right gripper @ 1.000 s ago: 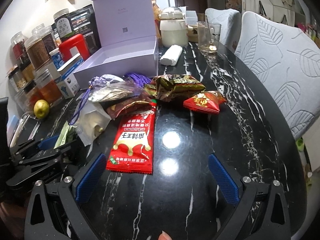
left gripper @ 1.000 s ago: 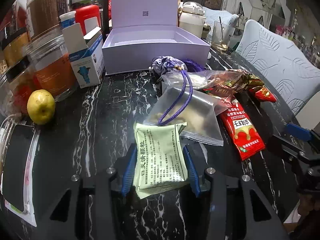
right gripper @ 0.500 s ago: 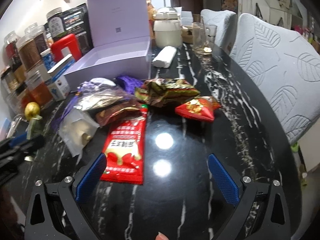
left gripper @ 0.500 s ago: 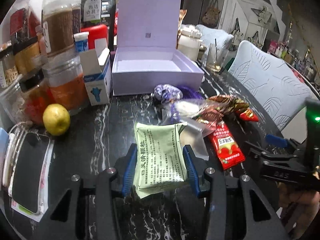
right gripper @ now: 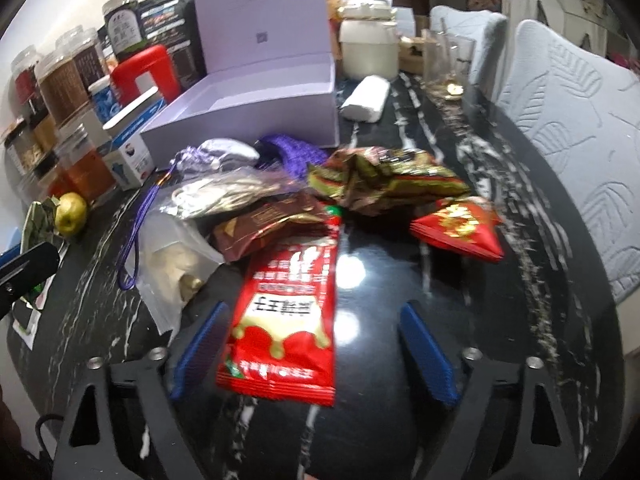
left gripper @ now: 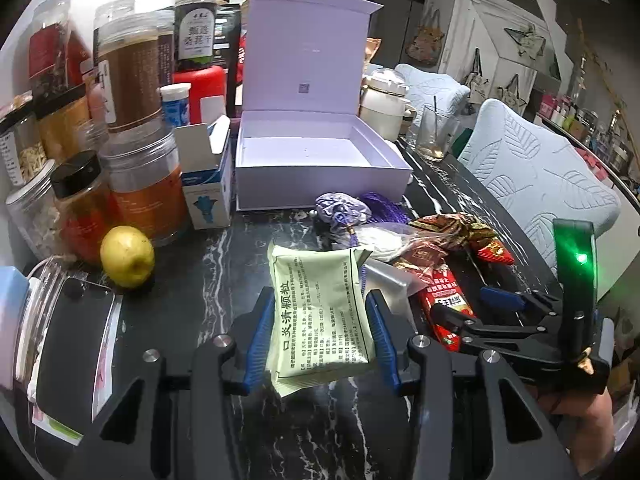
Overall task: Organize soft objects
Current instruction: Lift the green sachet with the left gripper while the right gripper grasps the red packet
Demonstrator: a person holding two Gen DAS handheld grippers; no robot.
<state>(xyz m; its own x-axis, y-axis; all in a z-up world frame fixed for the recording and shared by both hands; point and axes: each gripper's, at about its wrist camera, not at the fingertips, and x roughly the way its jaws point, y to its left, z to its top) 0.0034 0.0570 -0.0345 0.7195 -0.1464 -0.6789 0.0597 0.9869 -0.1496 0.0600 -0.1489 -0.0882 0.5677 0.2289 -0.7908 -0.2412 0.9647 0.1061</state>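
Marble table [left gripper: 192, 280]: lavender box [left gripper: 320, 160] open, interior bare.

Jars [left gripper: 136, 184] & carton [left gripper: 208, 184] crowd box [left gripper: 320, 172] on left; packet pile [right gripper: 360, 188] blocks front, bare tabletop [right gripper: 540, 280] right.

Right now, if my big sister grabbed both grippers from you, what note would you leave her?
Left gripper: shut on the pale green paper sachet with black print, held above the black marble table.
Right gripper: open, its fingers either side of the long red foil packet, not gripping it.
The open lilac cardboard box behind the pile looks empty, so nothing is packed.
On the table: purple drawstring pouch, clear zip bag, brown foil packet, crumpled green-gold wrapper, small red foil packet.
Probably left: put each into the box.
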